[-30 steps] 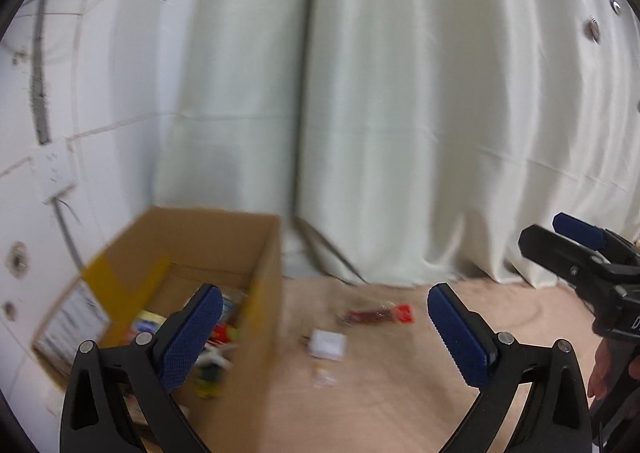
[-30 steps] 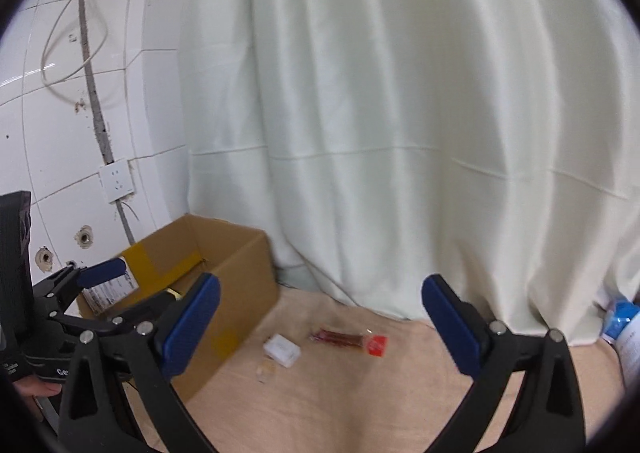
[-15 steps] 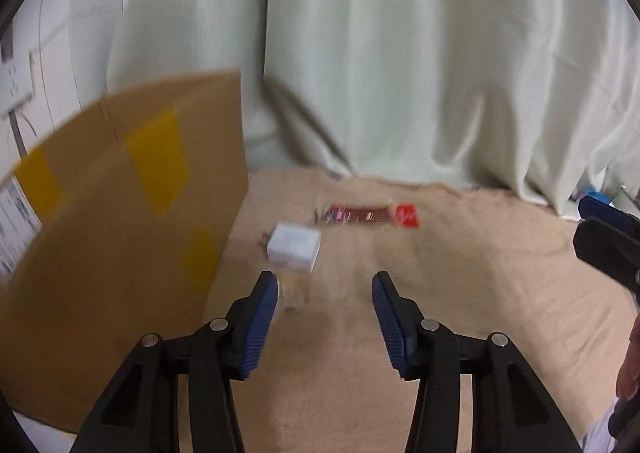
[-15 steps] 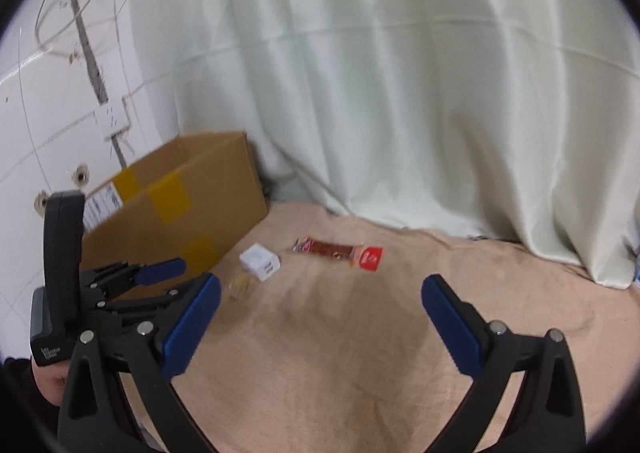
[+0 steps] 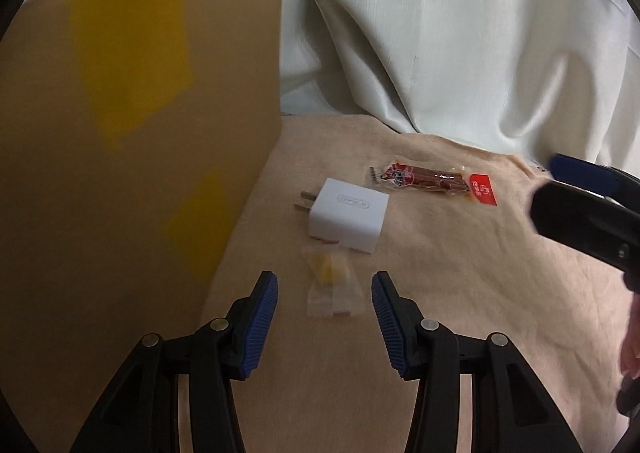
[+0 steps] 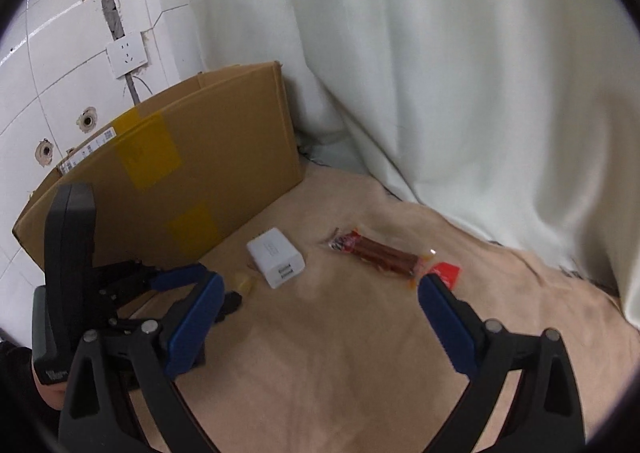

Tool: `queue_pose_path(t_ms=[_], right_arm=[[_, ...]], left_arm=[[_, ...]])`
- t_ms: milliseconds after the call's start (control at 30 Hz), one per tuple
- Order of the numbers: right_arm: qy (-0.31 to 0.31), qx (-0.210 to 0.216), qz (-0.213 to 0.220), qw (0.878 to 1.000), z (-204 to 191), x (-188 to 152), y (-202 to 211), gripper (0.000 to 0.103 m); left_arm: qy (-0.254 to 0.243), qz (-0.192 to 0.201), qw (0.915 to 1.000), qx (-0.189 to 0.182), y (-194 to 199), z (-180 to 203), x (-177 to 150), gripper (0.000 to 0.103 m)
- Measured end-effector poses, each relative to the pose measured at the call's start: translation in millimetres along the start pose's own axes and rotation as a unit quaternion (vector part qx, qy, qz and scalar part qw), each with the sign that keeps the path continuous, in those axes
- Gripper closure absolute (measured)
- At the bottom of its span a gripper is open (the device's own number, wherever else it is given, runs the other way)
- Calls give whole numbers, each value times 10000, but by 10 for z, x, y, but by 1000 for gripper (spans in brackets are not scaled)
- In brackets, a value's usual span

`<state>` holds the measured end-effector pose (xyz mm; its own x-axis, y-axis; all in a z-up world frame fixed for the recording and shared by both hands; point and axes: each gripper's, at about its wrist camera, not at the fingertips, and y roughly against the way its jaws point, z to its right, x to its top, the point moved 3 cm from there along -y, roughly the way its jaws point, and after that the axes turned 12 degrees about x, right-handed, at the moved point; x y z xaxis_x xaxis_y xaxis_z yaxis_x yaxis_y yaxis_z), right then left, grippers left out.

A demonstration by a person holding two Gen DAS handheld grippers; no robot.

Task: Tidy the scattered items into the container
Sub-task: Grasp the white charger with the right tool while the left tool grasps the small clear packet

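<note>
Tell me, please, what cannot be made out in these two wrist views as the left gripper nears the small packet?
- Inside of the cardboard box: hidden by its own near wall in both views.
- Contents of the small clear packet: a yellowish blur in the left view; partly behind the left gripper in the right view.
- Print on the sausage snack: too small.
- Right gripper: cut off by the left view's edge.

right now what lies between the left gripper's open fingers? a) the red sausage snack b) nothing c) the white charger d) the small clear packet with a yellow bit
d: the small clear packet lies between the left gripper's open fingers, the white charger just beyond it.
</note>
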<state>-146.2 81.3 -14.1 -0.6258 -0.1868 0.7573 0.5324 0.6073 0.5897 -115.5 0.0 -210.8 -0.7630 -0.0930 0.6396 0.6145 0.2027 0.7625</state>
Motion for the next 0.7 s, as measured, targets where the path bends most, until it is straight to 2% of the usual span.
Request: queue_pose_path(t_ms=[133, 267, 333, 367, 400, 500, 700], right_arm=[[253, 259, -194, 9992, 21, 57, -249, 6], [602, 496, -327, 9964, 16, 70, -432, 13], [724, 626, -421, 9945, 2, 67, -514, 15], [780, 655, -478, 9937, -7, 60, -561, 15], [821, 679, -530, 9929, -12, 49, -607, 15], [925, 866, -725, 9893, -33, -2, -737, 19], [923, 1197, -733, 9858, -66, -11, -824, 26]], left_arm=[[-35, -137, 9998, 140, -127, 47, 39, 53], [98, -127, 9997, 171, -193, 1, 33, 54], [53, -82, 9998, 197, -192, 6, 40, 63], [62, -75, 9998, 172, -191, 3, 46, 71], [92, -66, 9999, 129, -188, -6, 50, 73], [113, -72, 9999, 80, -197, -21, 49, 74], [158, -108, 9998, 49, -197, -58, 45, 74]])
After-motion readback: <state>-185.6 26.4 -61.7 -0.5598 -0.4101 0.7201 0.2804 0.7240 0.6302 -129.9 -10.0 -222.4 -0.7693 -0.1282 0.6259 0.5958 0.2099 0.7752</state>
